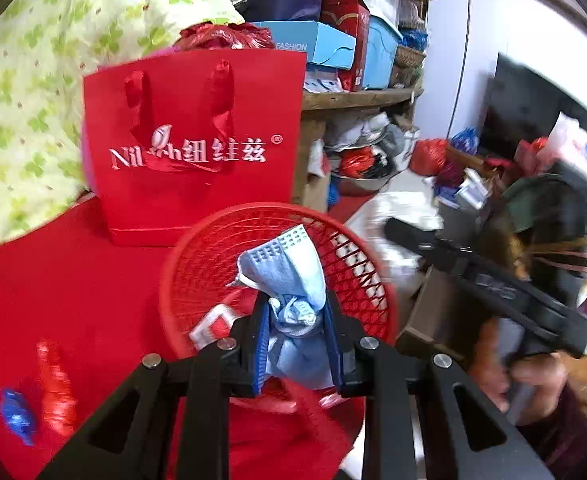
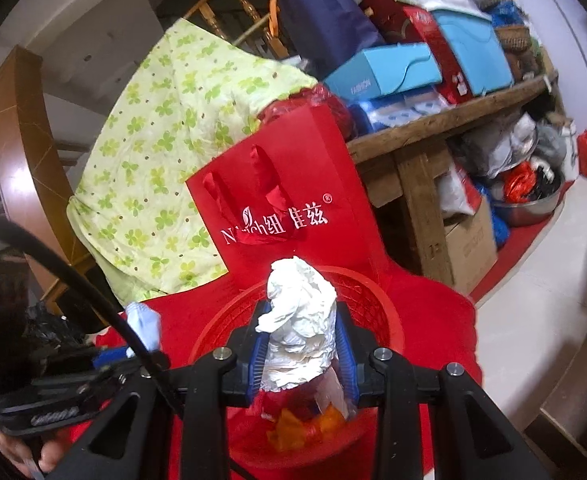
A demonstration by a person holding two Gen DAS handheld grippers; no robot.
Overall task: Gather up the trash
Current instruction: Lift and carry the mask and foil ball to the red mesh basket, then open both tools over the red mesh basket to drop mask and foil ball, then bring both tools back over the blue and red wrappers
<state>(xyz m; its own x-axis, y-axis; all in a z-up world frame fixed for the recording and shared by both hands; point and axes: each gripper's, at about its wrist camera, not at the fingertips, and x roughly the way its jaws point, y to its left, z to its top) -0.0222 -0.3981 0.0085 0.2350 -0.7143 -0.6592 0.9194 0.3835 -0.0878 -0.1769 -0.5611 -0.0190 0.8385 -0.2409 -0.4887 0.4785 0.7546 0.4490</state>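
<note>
So both grippers are loaded and hanging over the basket, ready to drop.

Left gripper is clamped on a blue mask, right gripper on a white tissue wad; the basket's just below and ahead of both. I'd get each load well inside the rim before opening, since crumpled stuff can snag on the pads. Red bag behind reads "Nil…" plus Chinese characters with an ® mark, blue box says "FASHION".

A basket sits on the cloth-covered tabletop; a gift bag stands just behind it, and two wrappers lie to its left.
</note>
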